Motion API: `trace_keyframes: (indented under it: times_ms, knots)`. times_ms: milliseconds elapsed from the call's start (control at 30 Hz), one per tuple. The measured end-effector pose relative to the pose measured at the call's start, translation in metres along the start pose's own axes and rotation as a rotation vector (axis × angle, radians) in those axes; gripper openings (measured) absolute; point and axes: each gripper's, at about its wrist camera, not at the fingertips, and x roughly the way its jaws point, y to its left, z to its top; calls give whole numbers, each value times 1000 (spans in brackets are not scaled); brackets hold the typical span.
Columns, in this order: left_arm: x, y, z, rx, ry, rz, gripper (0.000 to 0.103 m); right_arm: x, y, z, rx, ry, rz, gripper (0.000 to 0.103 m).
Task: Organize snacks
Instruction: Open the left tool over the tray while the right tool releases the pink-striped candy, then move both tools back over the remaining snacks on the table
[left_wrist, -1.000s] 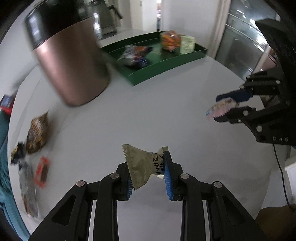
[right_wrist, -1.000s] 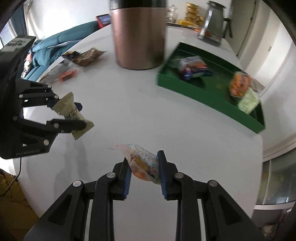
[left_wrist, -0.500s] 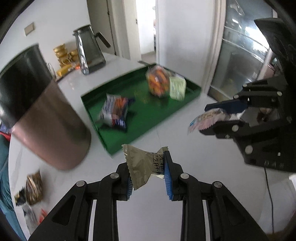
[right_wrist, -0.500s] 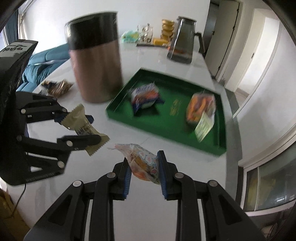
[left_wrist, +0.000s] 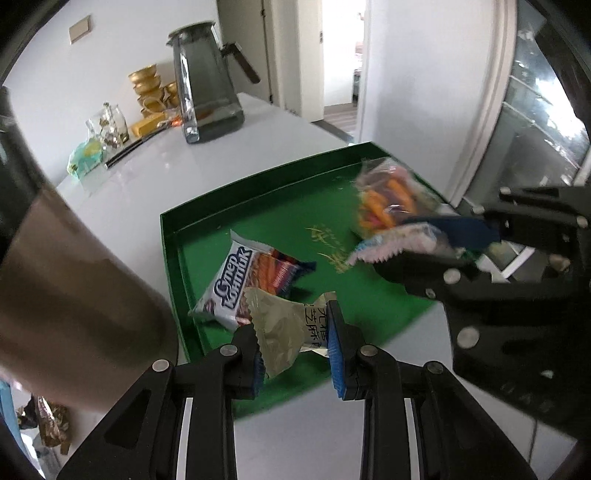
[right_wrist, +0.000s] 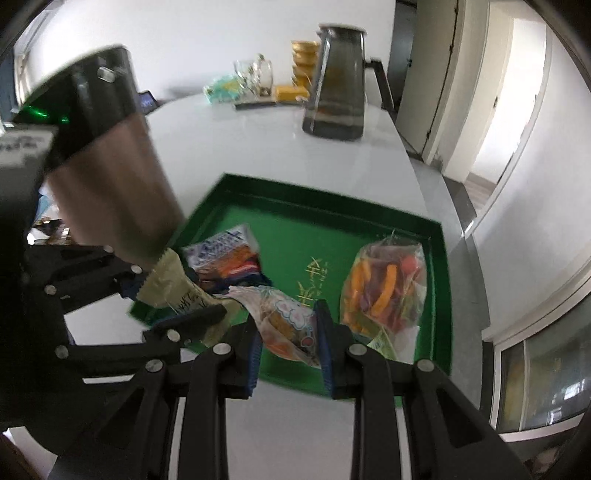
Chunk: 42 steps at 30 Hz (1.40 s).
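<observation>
over the near edge of the green tray (left_wrist: 173, 236), we hold the left gripper (left_wrist: 295, 350) with its jaws pinching an olive snack packet (left_wrist: 280, 328), and the right gripper (right_wrist: 288, 339) with its jaws clamped on a clear pink-printed snack packet (right_wrist: 284, 321). inside the tray lie a white-and-blue wafer pack (left_wrist: 240, 284) and a bag of orange candies (right_wrist: 384, 288). a copper canister (right_wrist: 110, 177) stands just beside the tray on the white table (right_wrist: 266, 140).

A: How does the left gripper (left_wrist: 295, 345) stand?
B: Clamped on a tan wrapper, over the tray's near edge.
A: The right gripper (right_wrist: 290, 341)?
B: Clamped too, just beside it.
</observation>
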Motion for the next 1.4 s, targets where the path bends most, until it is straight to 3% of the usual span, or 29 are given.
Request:
trace_keyframes:
  times_ms: [200,467,567,633,700,867,967,1100,1400]
  knots:
    - [29,0,3,33,3,66,24,36,-13,-5,36,51,-23,0]
    - [30,-13,-2,104,-42,138,26,41,-16,-6,31,30,-84,0]
    - [30,-13,-3,107,-45,132,32,41,-18,-5,38,29,-82,0]
    - [30,-14,-3,104,-41,133,42,42,-18,-4,40,29,-80,0]
    - [30,-14,-4,105,-41,139,44,42,-16,-4,37,28,-76,13]
    - [30,-13,-5,108,-39,154,45,43,-14,-4,40,29,-78,23]
    - [27,-11,-5,104,-41,154,47,40,-13,-5,49,24,-67,36]
    - [18,-9,-5,98,-68,168,52,29,-14,-6,57,7,-70,38]
    - [-8,-7,-3,81,-112,174,52,-9,-14,-7,89,-56,-122,57]
